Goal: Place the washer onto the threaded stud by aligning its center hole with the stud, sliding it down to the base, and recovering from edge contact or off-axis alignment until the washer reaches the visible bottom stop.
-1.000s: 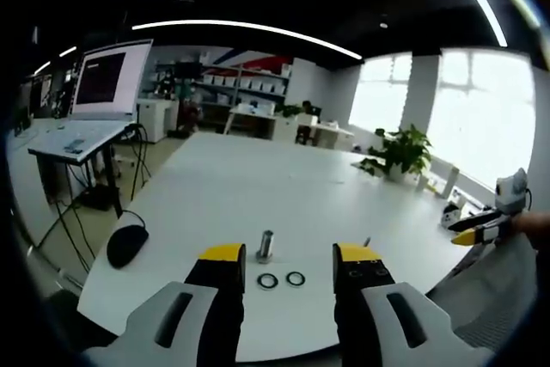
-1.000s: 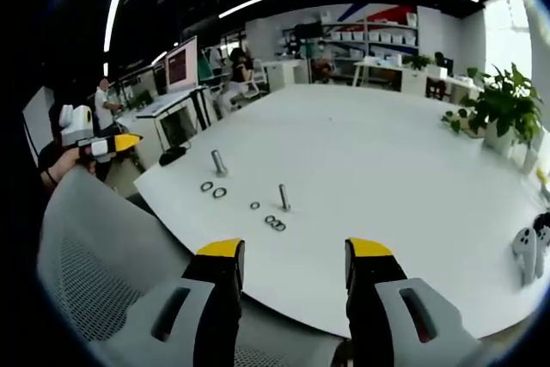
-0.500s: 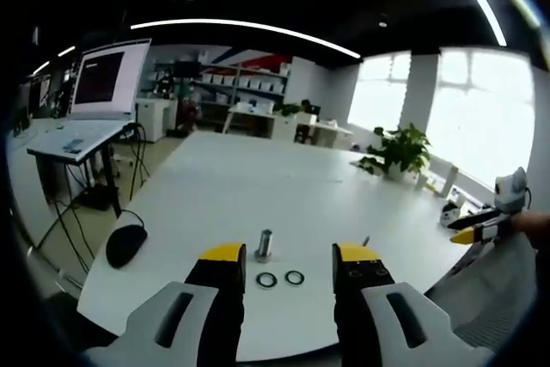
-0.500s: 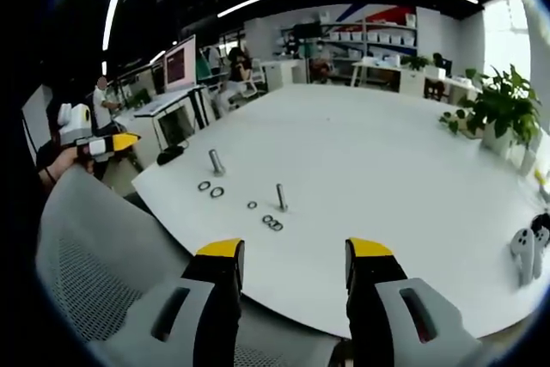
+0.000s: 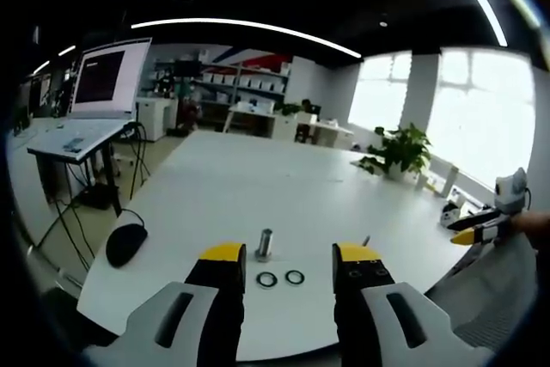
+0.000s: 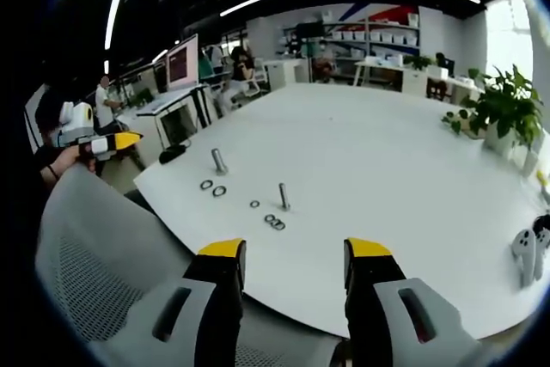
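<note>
a smooth white table [image 5: 258, 186] is being viewed past the left gripper [image 5: 284, 257], its yellow-tipped jaws being held spread with nothing between them. a short metal threaded stud [image 5: 265, 245] is standing upright just beyond them, with two dark ring-shaped washers [image 5: 281, 279] lying flat beside its base. the right gripper [image 6: 289, 252] is likewise being held spread and empty, near a thinner stud [image 6: 283, 196].
</note>
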The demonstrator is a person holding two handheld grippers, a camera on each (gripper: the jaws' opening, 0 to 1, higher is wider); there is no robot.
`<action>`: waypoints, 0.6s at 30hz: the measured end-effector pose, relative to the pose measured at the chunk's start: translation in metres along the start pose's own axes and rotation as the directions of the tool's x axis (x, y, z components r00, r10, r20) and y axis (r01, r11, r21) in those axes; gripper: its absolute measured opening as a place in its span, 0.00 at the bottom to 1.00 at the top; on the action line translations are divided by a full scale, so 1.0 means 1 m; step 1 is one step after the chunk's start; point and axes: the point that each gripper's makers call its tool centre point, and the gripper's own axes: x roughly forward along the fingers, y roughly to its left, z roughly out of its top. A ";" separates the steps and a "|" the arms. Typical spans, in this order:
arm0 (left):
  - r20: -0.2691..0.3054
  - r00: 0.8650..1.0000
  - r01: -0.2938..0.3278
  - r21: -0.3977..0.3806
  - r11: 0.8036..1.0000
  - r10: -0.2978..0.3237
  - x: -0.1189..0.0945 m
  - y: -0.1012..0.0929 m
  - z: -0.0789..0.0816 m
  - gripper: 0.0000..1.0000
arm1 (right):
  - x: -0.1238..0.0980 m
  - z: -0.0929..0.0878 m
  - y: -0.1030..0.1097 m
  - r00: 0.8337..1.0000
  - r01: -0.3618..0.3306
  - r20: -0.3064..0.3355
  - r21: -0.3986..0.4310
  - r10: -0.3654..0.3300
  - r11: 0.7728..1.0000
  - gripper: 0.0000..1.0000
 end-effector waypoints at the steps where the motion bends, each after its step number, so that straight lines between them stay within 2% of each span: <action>1: 0.000 1.000 0.000 0.000 1.000 0.000 0.000 0.000 0.000 0.38 | 0.000 0.000 0.000 1.000 -0.001 -0.003 -0.001 0.001 1.000 0.47; 6: 0.004 1.000 -0.002 -0.004 1.000 0.002 -0.001 0.002 0.000 0.38 | 0.001 -0.001 0.003 1.000 -0.016 -0.006 -0.017 0.016 1.000 0.43; 18: 0.001 1.000 -0.001 -0.006 1.000 0.001 0.000 0.003 -0.002 0.38 | 0.001 -0.001 0.004 1.000 -0.027 -0.003 0.001 0.027 1.000 0.42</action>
